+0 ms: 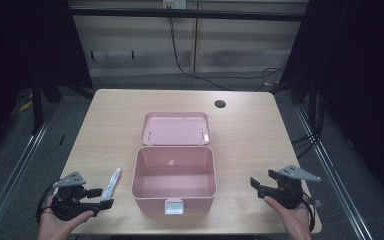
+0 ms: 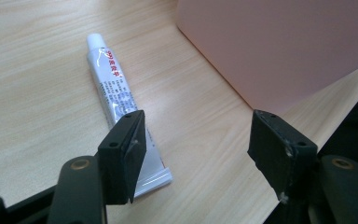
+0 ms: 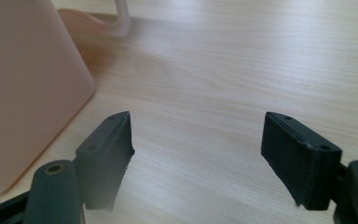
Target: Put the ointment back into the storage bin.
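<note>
The white tube (image 2: 116, 100) lies flat on the desk (image 1: 105, 115), just left of the open pink box (image 1: 174, 175), near the front edge. The left hand-held gripper (image 2: 198, 149) hovers over its crimped end, jaws apart and empty. Closing on that thin flat end could make the tube slip or pivot toward the desk edge. The right hand-held gripper (image 3: 198, 158), also apart, waits right of the box.
</note>
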`<state>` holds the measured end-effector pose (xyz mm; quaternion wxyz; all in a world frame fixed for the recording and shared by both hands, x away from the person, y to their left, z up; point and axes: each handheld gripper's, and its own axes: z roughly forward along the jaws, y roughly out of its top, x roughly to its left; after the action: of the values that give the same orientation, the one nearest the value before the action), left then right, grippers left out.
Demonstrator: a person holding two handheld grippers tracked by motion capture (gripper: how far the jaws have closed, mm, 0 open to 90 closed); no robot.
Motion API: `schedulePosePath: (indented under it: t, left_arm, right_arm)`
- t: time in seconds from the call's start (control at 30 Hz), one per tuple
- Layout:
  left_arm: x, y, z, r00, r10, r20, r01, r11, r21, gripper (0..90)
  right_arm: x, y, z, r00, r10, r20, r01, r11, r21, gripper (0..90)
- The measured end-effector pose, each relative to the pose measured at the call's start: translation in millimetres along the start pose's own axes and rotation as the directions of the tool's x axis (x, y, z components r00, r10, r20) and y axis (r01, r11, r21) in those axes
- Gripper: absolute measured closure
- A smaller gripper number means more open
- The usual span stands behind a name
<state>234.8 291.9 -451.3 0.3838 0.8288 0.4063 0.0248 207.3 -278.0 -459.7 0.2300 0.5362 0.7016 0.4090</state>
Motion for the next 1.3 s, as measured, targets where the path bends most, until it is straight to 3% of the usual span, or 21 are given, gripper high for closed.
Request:
schedulePosePath:
  t: [0.33, 0.5, 0.6, 0.77, 0.9, 1.13, 1.2, 1.23, 1.3]
  left_arm:
    - [-3.4, 3.0, 2.2, 0.9999, -0.008, 0.012, 0.007, 0.9998, 0.018, 42.9]
    - [-7.3, 7.5, -0.5, 1.0, 0.004, -0.004, -0.004, 0.9998, 0.02, 43.0]
    - [-7.9, 11.6, -3.8, 0.9991, 0.027, -0.031, -0.026, 0.9986, 0.045, 50.0]
    - [-10.8, 17.2, -9.6, 0.9986, 0.048, -0.022, -0.047, 0.9975, 0.054, 51.0]
    - [-15.8, 22.3, -12.2, 0.9979, 0.063, -0.018, -0.061, 0.9959, 0.066, 51.6]
    - [-15.0, 39.2, -11.0, 0.9987, 0.047, -0.02, -0.044, 0.994, 0.1, 53.3]
    - [-14.9, 47.1, -11.0, 0.998, 0.057, -0.025, -0.054, 0.9916, 0.118, 53.3]
    - [-15.8, 52.1, -11.2, 0.9964, 0.063, -0.056, -0.057, 0.992, 0.113, 52.6]
    - [-13.8, 57.0, -10.3, 0.9967, 0.068, -0.045, -0.062, 0.9905, 0.122, 50.9]
  right_arm:
    - [8.7, 0.6, -5.5, 0.9988, -0.015, -0.047, 0.014, 1.0, -0.015, 28.8]
    - [9.8, -1.2, -9.5, 0.9984, 0.007, -0.056, -0.007, 1.0, -0.005, 29.8]
    - [10.5, -0.7, -11.2, 0.998, 0.013, -0.062, -0.012, 1.0, 0.021, 31.8]
    - [14.8, 2.1, -13.3, 0.9967, -0.016, -0.079, 0.019, 0.999, 0.037, 32.0]
    - [15.5, 3.2, -14.9, 0.9956, -0.007, -0.093, 0.011, 0.999, 0.042, 32.1]
    - [12.3, 2.1, -24.4, 0.9942, -0.008, -0.108, 0.012, 0.999, 0.036, 31.9]
    - [8.5, 1.0, -27.6, 0.9936, 0.014, -0.112, -0.012, 1.0, 0.017, 32.3]
    - [8.2, 1.3, -27.8, 0.9931, 0.024, -0.114, -0.022, 1.0, 0.017, 32.4]
    - [8.9, 1.1, -26.7, 0.9922, 0.02, -0.123, -0.017, 1.0, 0.023, 32.4]
